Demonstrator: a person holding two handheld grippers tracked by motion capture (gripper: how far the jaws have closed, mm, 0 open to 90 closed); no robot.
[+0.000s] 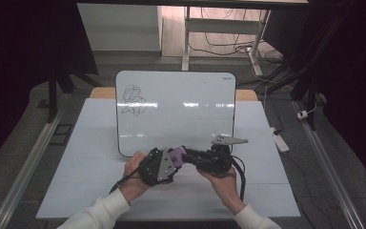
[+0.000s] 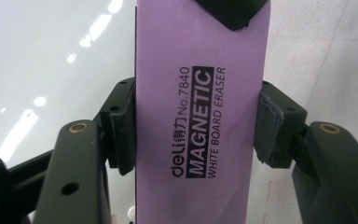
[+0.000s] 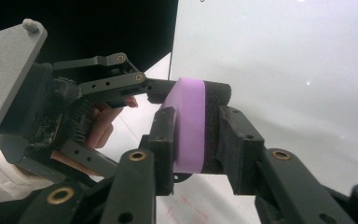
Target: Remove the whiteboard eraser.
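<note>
- While both grippers meet at the near middle of the table (image 1: 95,191), the right gripper (image 3: 196,140) clamps the eraser (image 3: 189,121) across its thin side, one pad on the purple face, the other on the black foam.
- Left gripper (image 2: 193,126) straddles the eraser's (image 2: 200,116) wide purple face: the left pad touches its edge, the right pad stands just off it, so its jaws are open around the eraser rather than pinching it.
- From above, the eraser (image 1: 177,154) sits between the two grippers, just off the whiteboard's (image 1: 186,105) near edge.
- Whiteboard lies flat, far of the hands, with a black scribble (image 1: 133,101) at its far left corner.
- Left hand (image 1: 134,177) and right hand (image 1: 224,183) come in from the near side in white sleeves.
</note>
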